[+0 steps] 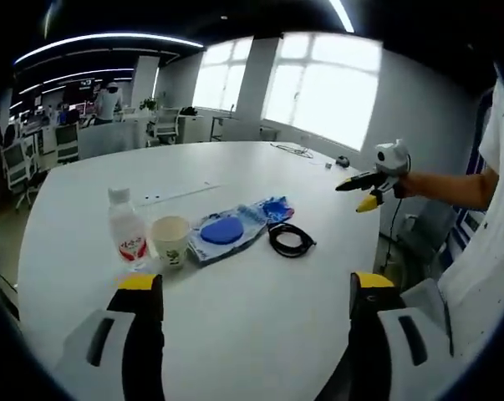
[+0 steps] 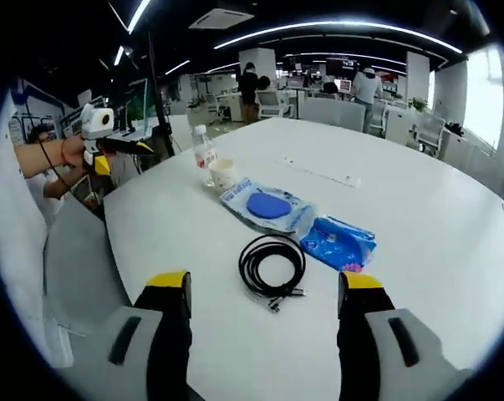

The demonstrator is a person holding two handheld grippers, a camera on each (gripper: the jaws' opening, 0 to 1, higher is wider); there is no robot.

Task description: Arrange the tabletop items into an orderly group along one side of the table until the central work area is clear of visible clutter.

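On white table (image 2: 419, 251): bottle (image 1: 127, 227), red label unreadable | cup (image 1: 170, 241) | both grippers' fingers wide apart, empty

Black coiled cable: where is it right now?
In the right gripper view the black coiled cable lies on the white table, beside the blue pouch.

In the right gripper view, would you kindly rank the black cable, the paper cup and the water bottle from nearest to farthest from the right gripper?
1. Black cable, coiled just ahead of the right gripper.
2. Paper cup, farther back, left of centre.
3. Water bottle, just behind the cup, farthest.
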